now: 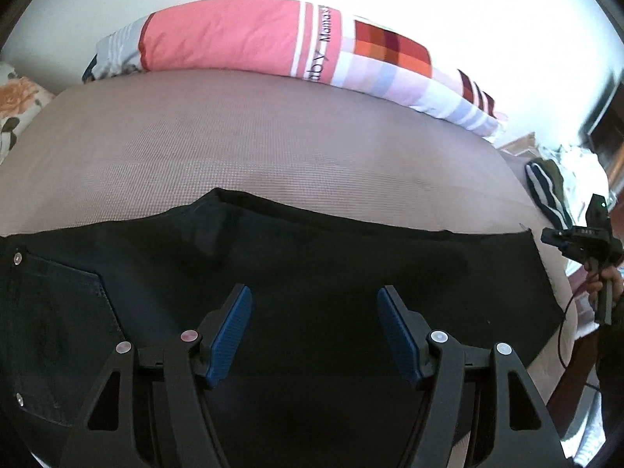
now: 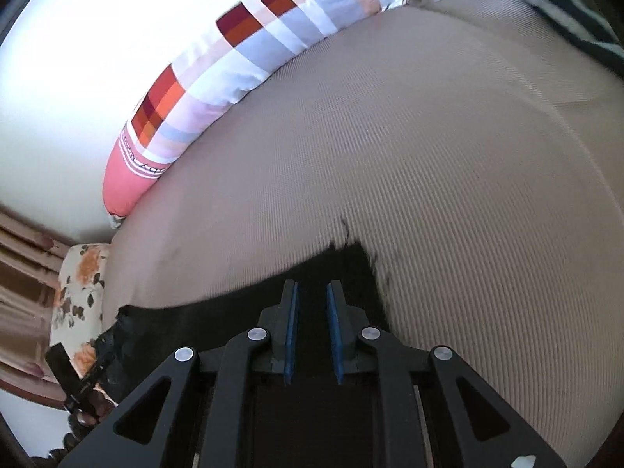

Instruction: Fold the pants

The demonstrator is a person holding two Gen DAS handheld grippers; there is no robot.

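Black pants (image 1: pixel 312 257) lie flat across the beige bed cover (image 1: pixel 234 136), with a riveted back pocket (image 1: pixel 58 312) at the left and the raw hem at the right. My left gripper (image 1: pixel 314 290) hovers over the middle of the pants, open wide, with nothing between its blue pads. The right gripper (image 2: pixel 312 286) hangs over the hem corner of the pants (image 2: pixel 351 261). Its pads stand a narrow gap apart and no cloth is pinched. In the left wrist view the right gripper (image 1: pixel 552 238) sits just past the hem, held by a hand (image 1: pixel 600 280).
A long pink and checked pillow (image 1: pixel 241 39) lies along the white wall at the back of the bed. A floral cushion (image 1: pixel 19 105) is at the left end. A striped dark garment (image 1: pixel 546 191) lies at the right end, beyond the hem.
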